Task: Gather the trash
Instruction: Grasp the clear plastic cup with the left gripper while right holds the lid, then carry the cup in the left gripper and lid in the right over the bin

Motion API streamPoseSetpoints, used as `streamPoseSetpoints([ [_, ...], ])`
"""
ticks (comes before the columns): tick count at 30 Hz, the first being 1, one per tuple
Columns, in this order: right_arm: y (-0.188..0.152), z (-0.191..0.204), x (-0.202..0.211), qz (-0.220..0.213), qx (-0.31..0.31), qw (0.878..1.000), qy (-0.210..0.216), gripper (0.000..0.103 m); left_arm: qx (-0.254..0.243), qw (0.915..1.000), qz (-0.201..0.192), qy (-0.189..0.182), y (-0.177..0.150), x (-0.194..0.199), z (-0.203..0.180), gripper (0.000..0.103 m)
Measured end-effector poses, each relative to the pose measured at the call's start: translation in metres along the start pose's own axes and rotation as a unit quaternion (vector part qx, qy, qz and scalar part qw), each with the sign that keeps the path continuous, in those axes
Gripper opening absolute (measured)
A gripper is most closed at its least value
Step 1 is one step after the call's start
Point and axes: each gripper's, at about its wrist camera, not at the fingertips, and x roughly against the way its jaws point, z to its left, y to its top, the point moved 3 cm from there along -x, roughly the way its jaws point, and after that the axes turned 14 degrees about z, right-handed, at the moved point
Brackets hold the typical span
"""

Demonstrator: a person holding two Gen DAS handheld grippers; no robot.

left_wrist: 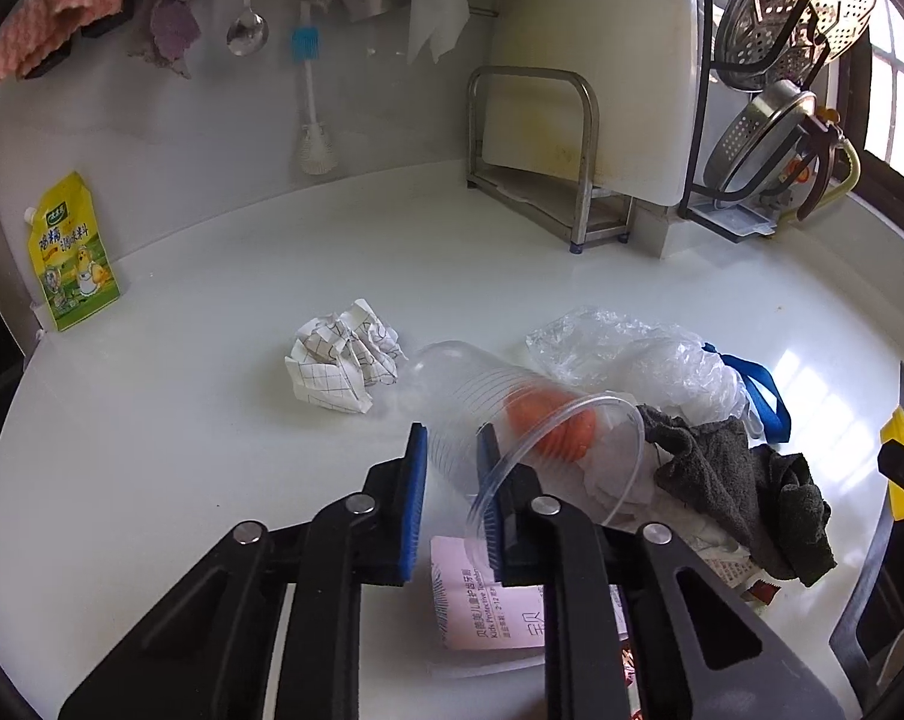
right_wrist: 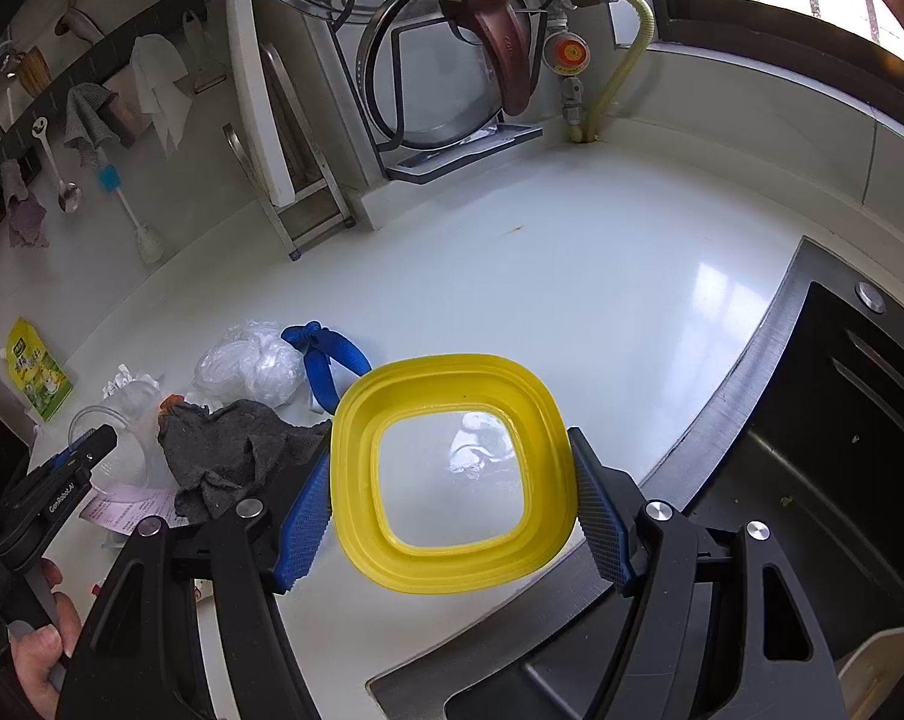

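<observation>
On the white table (left_wrist: 212,420) we see our left hand-held gripper (left_wrist: 452,456) clamped on the wall of a clear plastic cup (left_wrist: 499,414) lying on its side: one blue pad sits outside the cup, the other inside its open rim. An orange piece (left_wrist: 547,426) shows through the cup's wall. Just beyond the cup lie a crumpled checked paper (left_wrist: 344,354) to its left and a crinkled clear plastic bag (left_wrist: 631,354) to its right, with a dark grey cloth (left_wrist: 745,480) beside the rim. A pink printed packet (left_wrist: 487,594) lies under the gripper.

Our right hand-held gripper (right_wrist: 452,498) holds a yellow square-rimmed container (right_wrist: 452,474) between widely spread pads, above the table edge by the sink (right_wrist: 811,480). A blue strap (right_wrist: 332,366) lies just past it.
</observation>
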Motion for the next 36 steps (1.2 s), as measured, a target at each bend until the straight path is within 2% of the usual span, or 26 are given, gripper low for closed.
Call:
streamPoseSetpoints([
  [1,-0.001,0.001,0.000,0.000,0.002,1.000,0.000,0.069,-0.001,1.0000,-0.003,-0.001,0.000,0.003,0.002,0.006],
  [3,-0.003,0.005,0.002,-0.002,0.006,1.000,-0.001,0.069,-0.003,0.9999,-0.012,-0.004,-0.002,0.012,0.006,0.005],
  [10,-0.020,0.015,0.018,-0.019,0.019,1.000,-0.002,0.069,-0.022,0.9988,-0.043,-0.010,-0.017,0.053,0.017,0.005],
  [15,-0.048,0.022,0.046,-0.038,0.026,0.999,0.000,0.069,-0.039,0.9976,-0.055,-0.013,-0.043,0.087,0.023,0.004],
  [20,-0.097,0.039,0.075,-0.045,0.036,0.998,-0.007,0.069,-0.052,0.9971,-0.047,-0.030,-0.085,0.111,0.023,0.005],
  [25,-0.157,0.056,0.098,-0.047,0.037,0.998,-0.003,0.069,-0.067,0.9966,-0.018,-0.045,-0.135,0.122,0.024,0.004],
  [31,-0.221,0.075,0.113,-0.035,0.043,0.998,-0.001,0.069,-0.090,0.9943,0.008,-0.056,-0.192,0.134,0.024,0.004],
  [36,-0.261,0.085,0.115,-0.021,0.054,0.998,-0.006,0.069,-0.094,0.9935,0.023,-0.061,-0.225,0.137,0.030,0.004],
])
